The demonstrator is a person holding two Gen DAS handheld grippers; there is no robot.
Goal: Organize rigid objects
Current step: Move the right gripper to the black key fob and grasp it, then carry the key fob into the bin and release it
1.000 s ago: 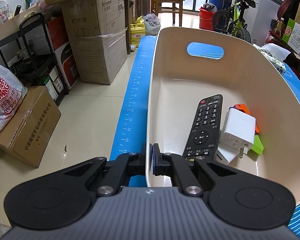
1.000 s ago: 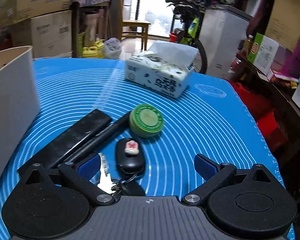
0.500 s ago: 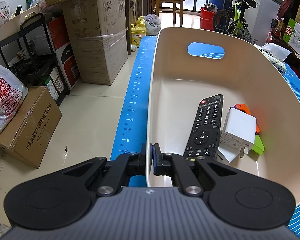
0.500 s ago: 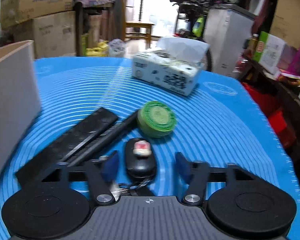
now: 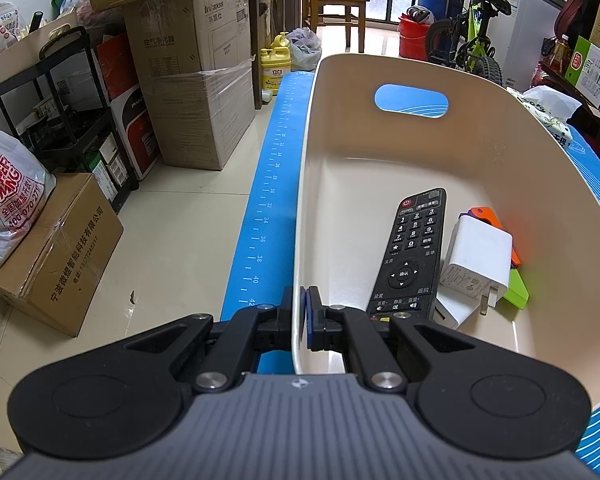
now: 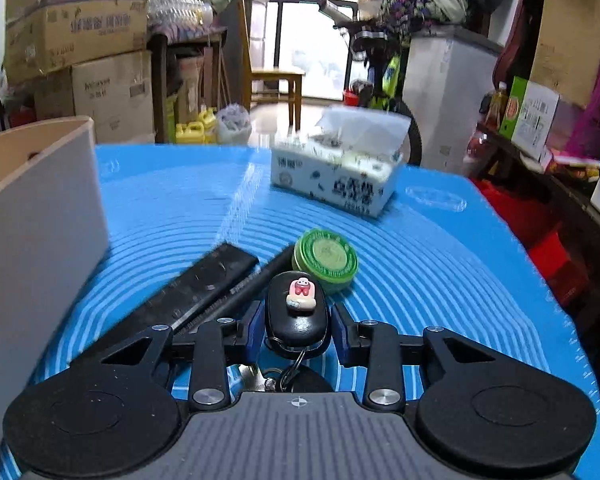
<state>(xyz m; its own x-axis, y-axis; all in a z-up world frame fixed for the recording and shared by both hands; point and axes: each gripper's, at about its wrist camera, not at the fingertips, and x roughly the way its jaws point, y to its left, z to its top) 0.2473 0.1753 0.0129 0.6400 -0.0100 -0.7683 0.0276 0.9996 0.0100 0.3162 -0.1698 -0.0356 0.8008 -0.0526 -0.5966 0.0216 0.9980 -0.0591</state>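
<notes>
Cream plastic makes up the bin [image 5: 380, 152], which stands along the left edge of the surface on a blue mat [image 6: 440, 248]. The left gripper [image 5: 299, 320] has its jaws clenched on the bin's near rim, one finger outside the wall and one inside. On the bin's floor lie a black remote control [image 5: 410, 252], a white charger [image 5: 478, 258] just beside it toward the right wall, and orange and green pieces partly hidden under the charger.

The right gripper [image 6: 296, 330] sits low over the mat near the near edge of the surface. Its jaws have just been closing, and a black key fob [image 6: 296, 312] with a small pink figure on top lies between them; its blue pads [image 6: 254, 330] stand right at the fob's sides, though I cannot tell for certain that both press on it. A key ring hangs from the fob's near end. Just past the fob are a green round tin [image 6: 326, 258], a black pen [image 6: 256, 280] and a second black remote [image 6: 196, 292], lying side by side toward the bin. A tissue pack [image 6: 336, 178] sits further back, toward the far edge.
</notes>
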